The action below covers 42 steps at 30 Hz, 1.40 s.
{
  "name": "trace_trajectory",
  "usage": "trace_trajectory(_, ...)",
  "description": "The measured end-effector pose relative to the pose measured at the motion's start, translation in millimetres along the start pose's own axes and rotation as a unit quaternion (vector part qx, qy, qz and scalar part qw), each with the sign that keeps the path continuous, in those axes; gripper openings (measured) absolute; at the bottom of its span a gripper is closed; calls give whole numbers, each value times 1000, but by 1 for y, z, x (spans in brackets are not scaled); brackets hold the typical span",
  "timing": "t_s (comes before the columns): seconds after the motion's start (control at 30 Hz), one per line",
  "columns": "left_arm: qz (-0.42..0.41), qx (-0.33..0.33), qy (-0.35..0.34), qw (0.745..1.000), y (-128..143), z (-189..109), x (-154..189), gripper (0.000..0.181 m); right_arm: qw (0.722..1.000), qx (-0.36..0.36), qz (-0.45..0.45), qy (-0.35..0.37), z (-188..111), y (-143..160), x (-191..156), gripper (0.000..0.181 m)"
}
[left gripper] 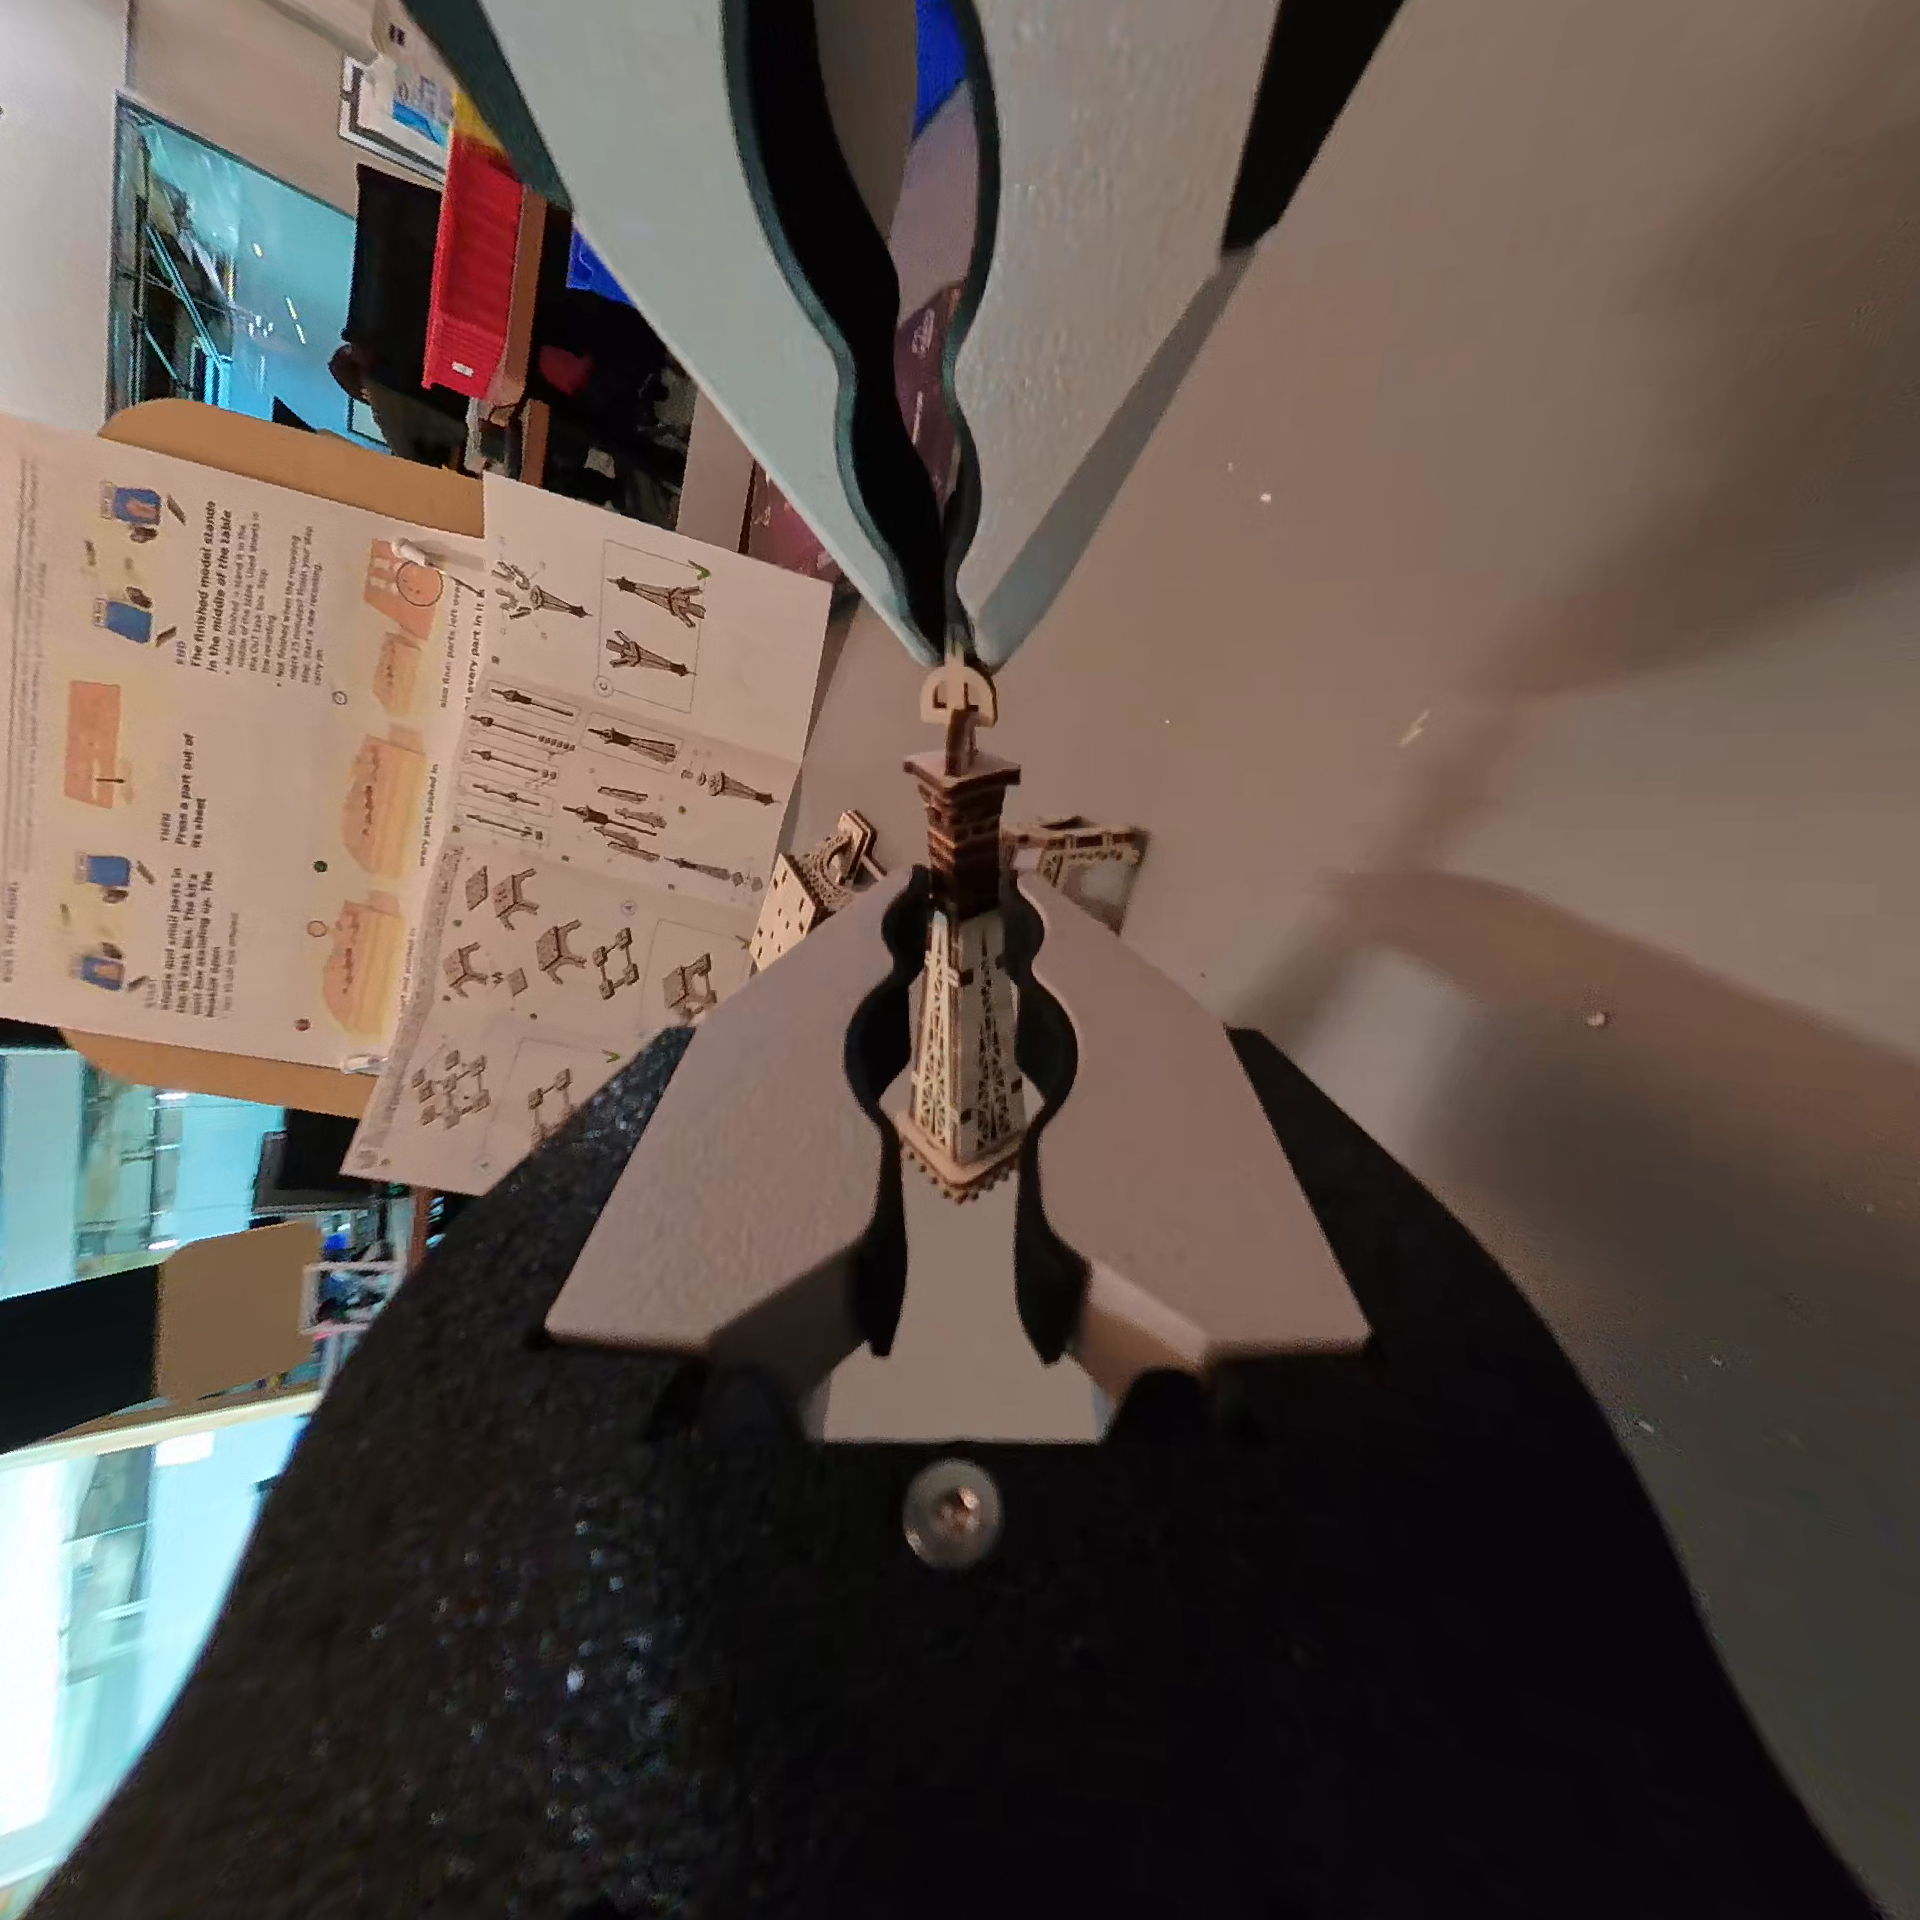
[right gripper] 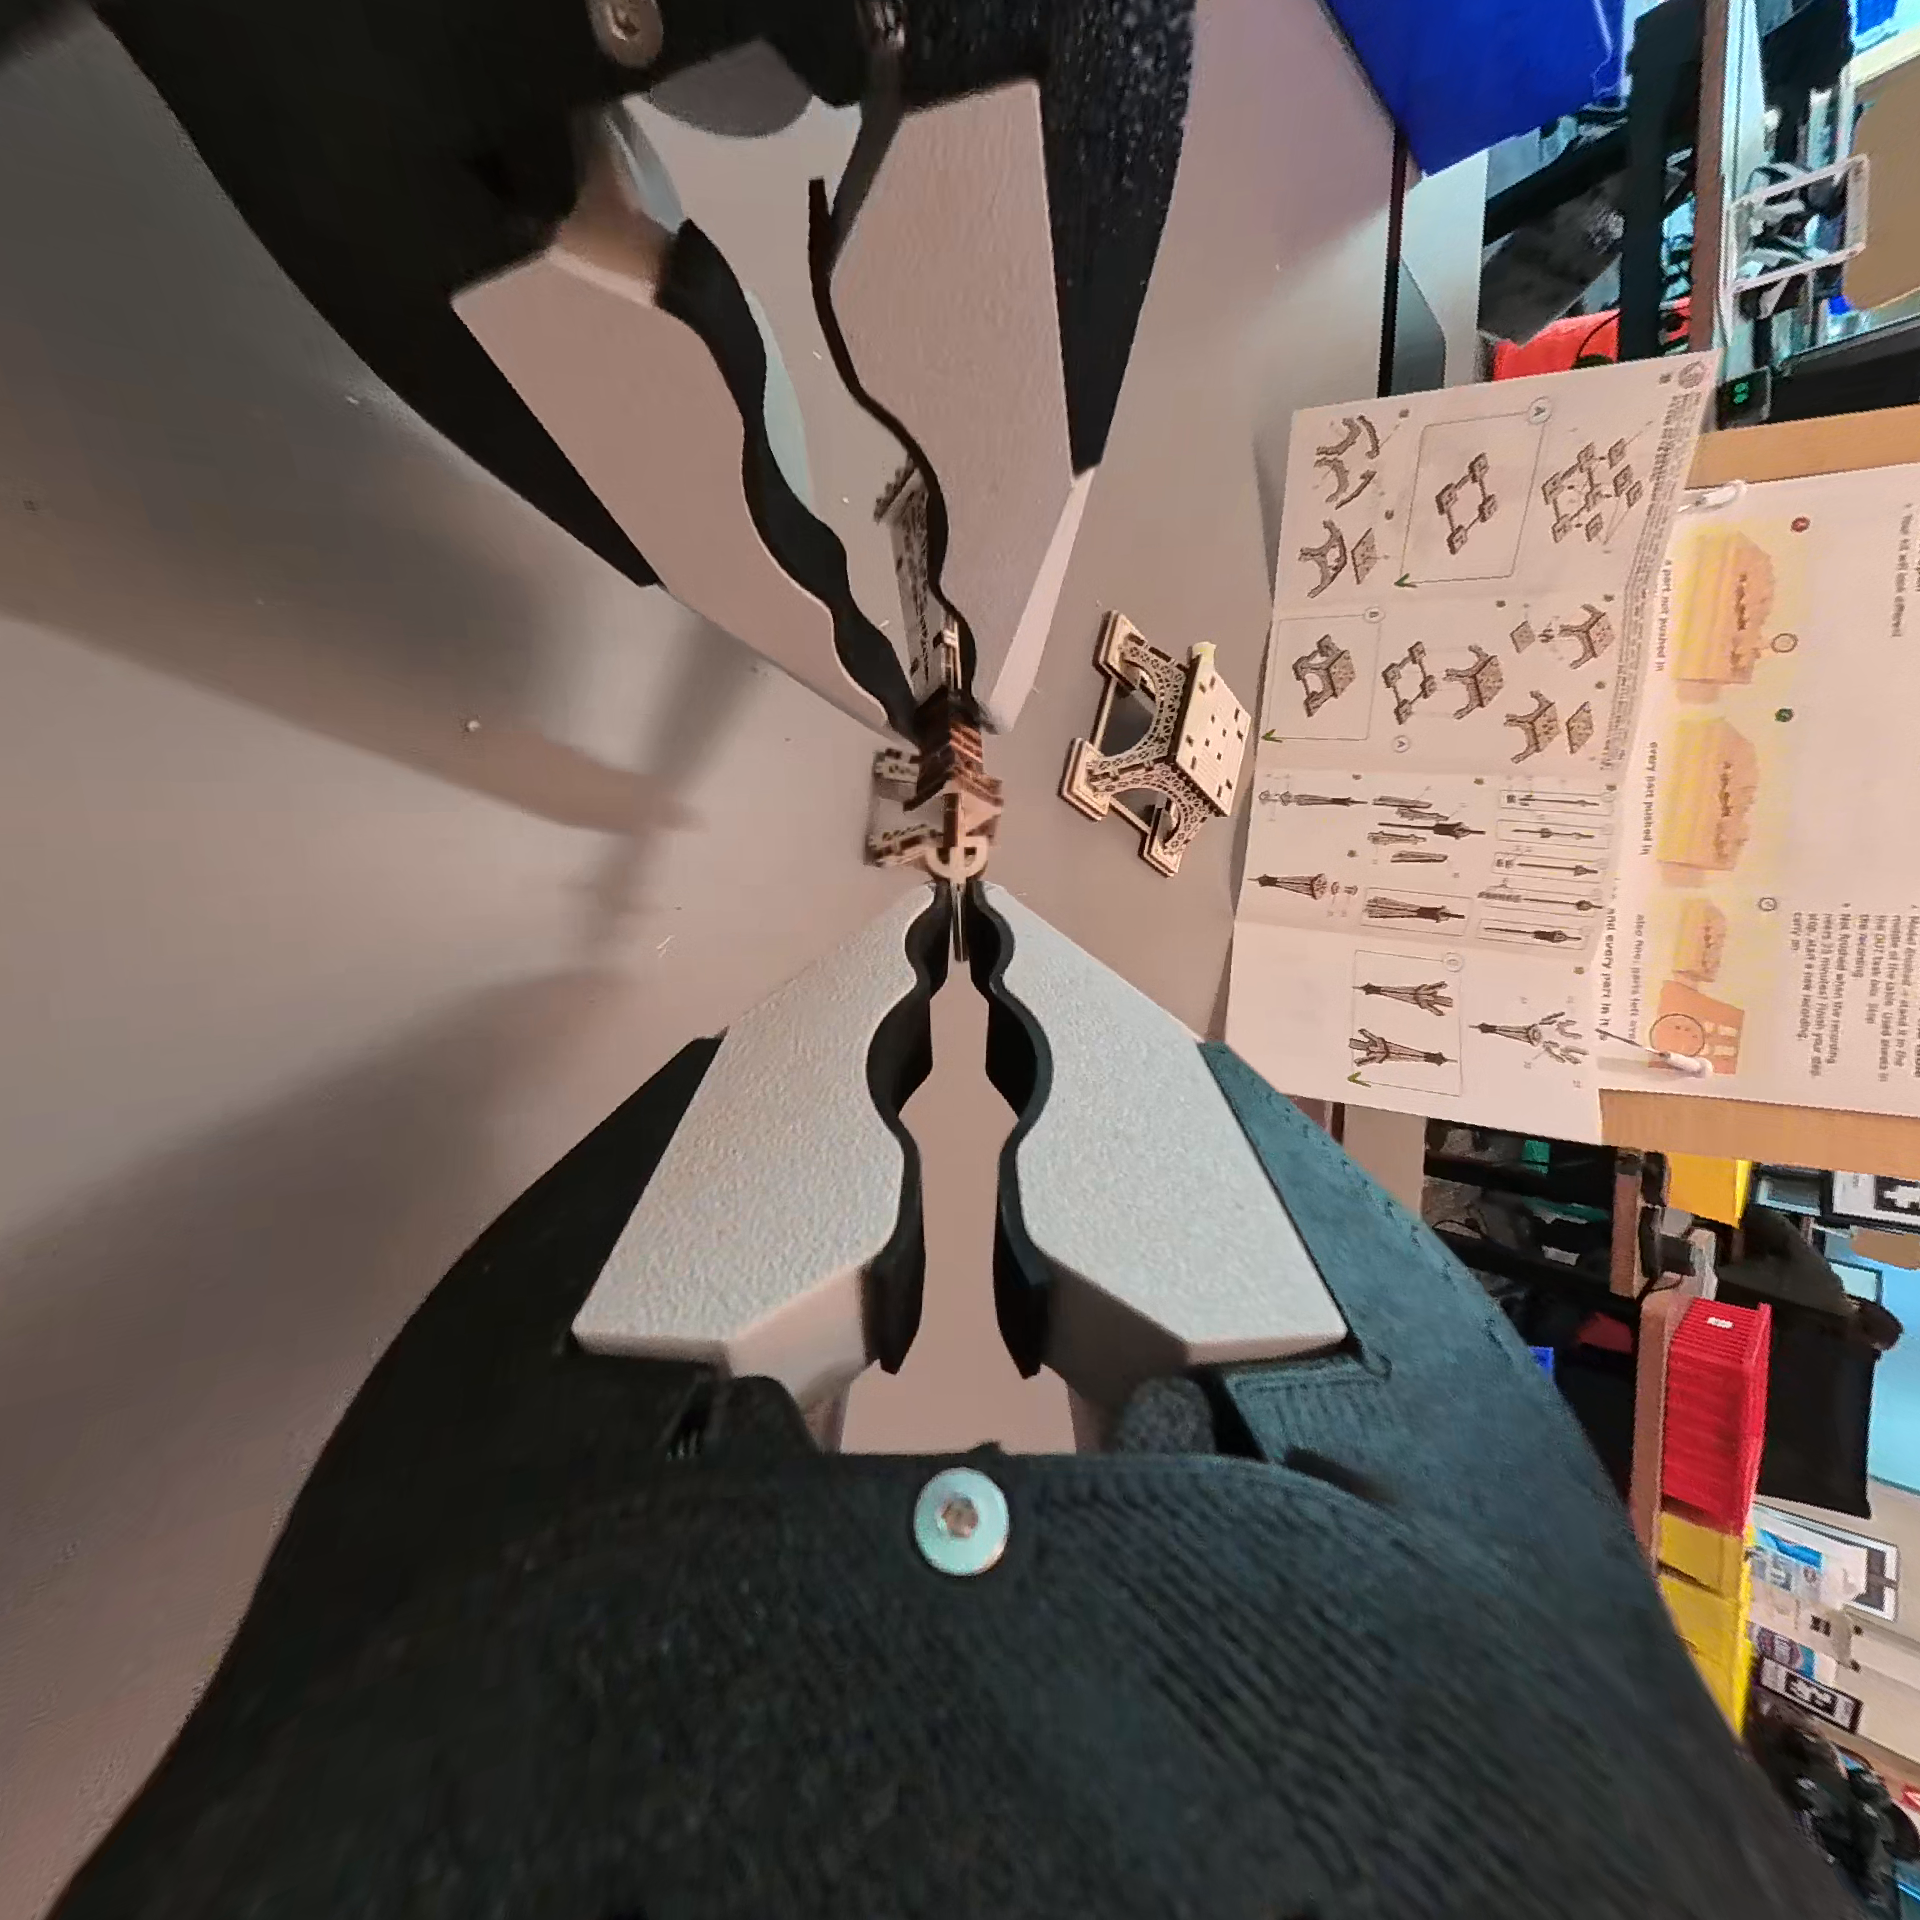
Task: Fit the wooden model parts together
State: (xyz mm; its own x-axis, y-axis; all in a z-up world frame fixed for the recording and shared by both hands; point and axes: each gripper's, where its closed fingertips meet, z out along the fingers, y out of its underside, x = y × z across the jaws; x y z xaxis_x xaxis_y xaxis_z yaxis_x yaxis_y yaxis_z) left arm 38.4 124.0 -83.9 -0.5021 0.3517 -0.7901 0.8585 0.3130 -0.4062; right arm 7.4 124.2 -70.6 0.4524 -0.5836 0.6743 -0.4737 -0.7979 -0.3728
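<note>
My left gripper [left gripper: 966,894] is shut on the wooden lattice tower section [left gripper: 961,1029], with its dark banded top [left gripper: 961,821] sticking out past the fingertips. My right gripper [right gripper: 958,904] is shut on a small wooden dome-shaped tip piece [right gripper: 956,857] and holds it against the top of the tower section [right gripper: 951,748]. In the left wrist view the right gripper [left gripper: 956,649] comes in from above with the tip piece [left gripper: 961,707]. In the right wrist view the left gripper [right gripper: 940,707] comes in from above. Both are held above the grey table [right gripper: 312,727].
A wooden arched tower base [right gripper: 1153,748] lies on the table to the right, also showing in the left wrist view [left gripper: 821,883]. Another small wooden part [right gripper: 894,821] lies under the grippers. Instruction sheets [right gripper: 1455,727] lie on cardboard [right gripper: 1766,436] at the table's edge. My right fingertips sit around 4 cm from my left ones. The wooden arched tower base [right gripper: 1153,748] is about 15 cm from my left fingertips.
</note>
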Motion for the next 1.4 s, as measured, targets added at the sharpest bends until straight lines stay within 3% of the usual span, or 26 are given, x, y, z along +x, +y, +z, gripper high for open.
trace_trajectory(0.1, -75, 51, 24, 996, -4, 3, -10, 10, 1000, 12, 3, 17, -5, -2, 16, 8)
trace_trajectory(0.2, -200, 136, 76, 967, -8, 2, -26, 10, 996, 53, 35, 60, -25, -6, 45, 28)
trace_trajectory(0.3, -314, 262, 141, 901, -19, -9, -50, 10, 982, 143, 117, 50, -49, -13, 62, 33)
trace_trajectory(0.4, -378, 379, 228, 814, -28, -23, -66, 10, 953, 221, 206, -1, -46, -7, 65, 37)
trace_trajectory(0.47, -402, 417, 255, 774, -28, -22, -75, 10, 928, 262, 260, -53, -31, -4, 60, 43)
trace_trajectory(0.6, -469, 392, 279, 741, -21, 1, -79, 10, 893, 305, 314, -105, 2, -3, 55, 44)
trace_trajectory(0.7, -460, 388, 299, 741, -23, 9, -70, 10, 885, 304, 322, -145, 24, 4, 48, 50)
trace_trajectory(0.8, -407, 398, 327, 754, -25, 9, -57, 10, 858, 338, 344, -179, 30, 7, 52, 43)
trace_trajectory(0.93, -351, 413, 368, 756, -22, 13, -50, 10, 844, 353, 339, -219, 42, 8, 46, 39)
trace_trajectory(1.03, -330, 437, 406, 732, -21, 9, -52, 10, 847, 357, 327, -220, 51, 6, 43, 38)
trace_trajectory(1.3, -304, 455, 442, 711, -20, 16, -51, 10, 870, 343, 290, -204, 64, 3, 34, 18)
trace_trajectory(1.37, -303, 457, 449, 705, -20, 15, -49, 10, 874, 344, 284, -190, 66, 3, 35, 18)
trace_trajectory(1.4, -302, 455, 455, 703, -19, 15, -48, 10, 877, 343, 286, -179, 68, 3, 37, 29)
